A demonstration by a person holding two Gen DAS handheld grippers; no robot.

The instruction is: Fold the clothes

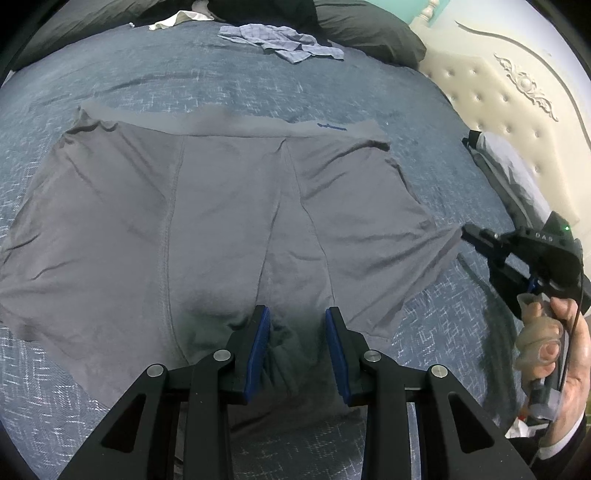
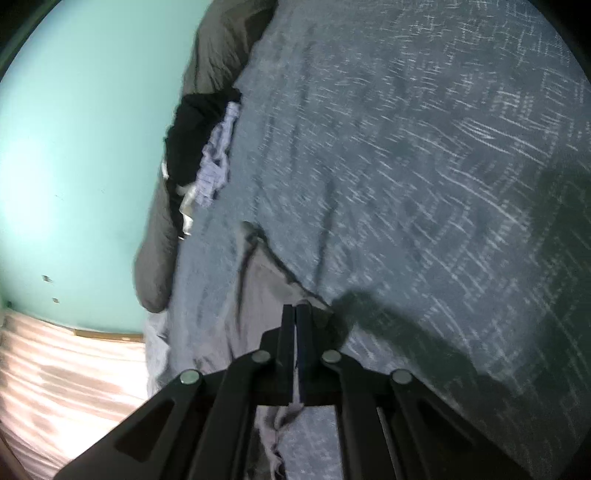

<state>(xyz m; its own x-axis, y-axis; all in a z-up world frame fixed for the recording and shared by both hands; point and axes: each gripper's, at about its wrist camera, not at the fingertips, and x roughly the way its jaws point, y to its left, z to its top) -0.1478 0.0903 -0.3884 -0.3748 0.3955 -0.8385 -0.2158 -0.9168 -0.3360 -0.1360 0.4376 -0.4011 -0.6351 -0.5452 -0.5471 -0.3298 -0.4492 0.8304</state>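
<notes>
The grey shorts point(image 1: 221, 221) lay flat mid-bed point(image 1: 184, 74). The right gripper point(image 1: 466, 232) was clamped on their leg hem, likely to fold it; the left gripper point(image 1: 297, 325), part-open, hovered over the crotch, holding nothing.

dim, cool indoor light; strong fisheye bending and dark vignette at edges; right wrist view motion-blurred, wall point(image 2: 74, 147) glaring.

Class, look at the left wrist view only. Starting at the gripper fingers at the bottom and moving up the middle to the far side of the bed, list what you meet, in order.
left gripper → grey shorts → bare blue bedspread → crumpled checked garment → dark pillow
</notes>
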